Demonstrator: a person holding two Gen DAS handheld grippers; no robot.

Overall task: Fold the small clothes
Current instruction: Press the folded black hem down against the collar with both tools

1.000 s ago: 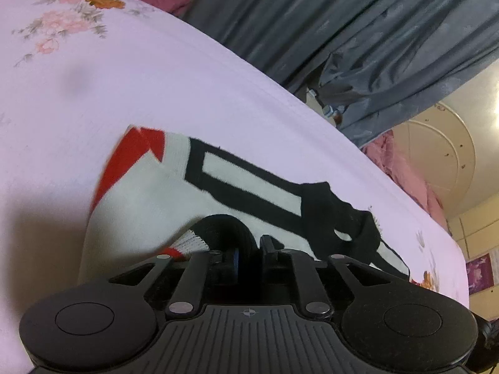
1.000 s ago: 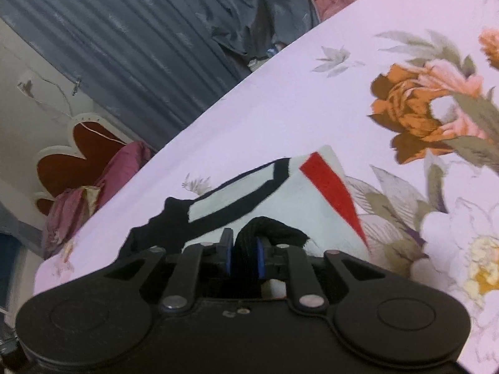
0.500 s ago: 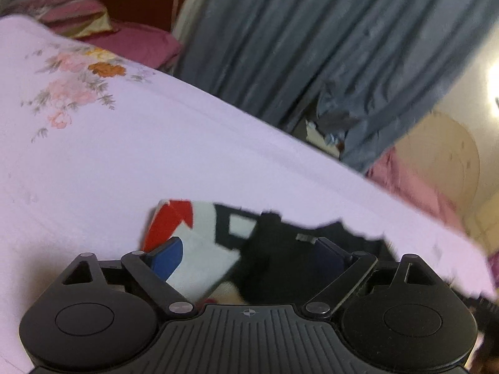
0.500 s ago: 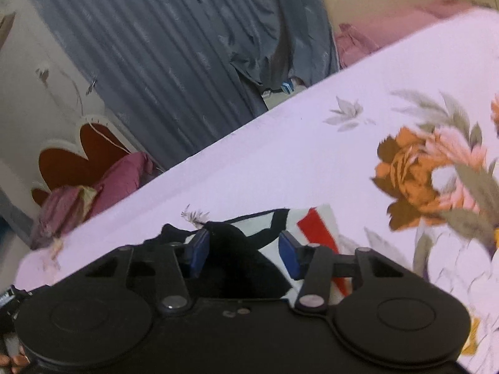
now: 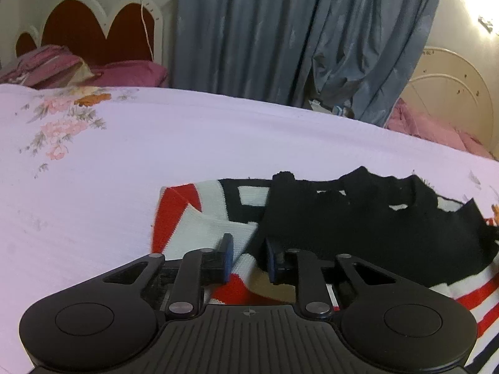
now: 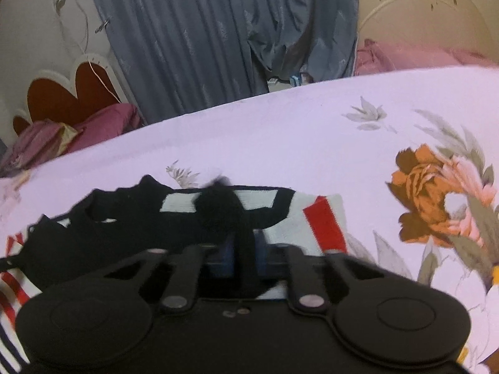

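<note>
Left gripper (image 5: 248,257): jaws slightly parted, nothing held, poised above the sweater (image 5: 368,227) at lower centre. Right gripper (image 6: 244,257): pinching a black fold of the sweater. Sweater: knitted; black, white, red panels; lying rumpled on the bedsheet (image 5: 193,143), lilac, floral-printed. Curtain (image 5: 280,31): grey, pleated, upper centre.

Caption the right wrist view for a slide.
Right gripper pinching a black strip of the knit garment lying on the floral bedsheet, curtain behind.
</note>
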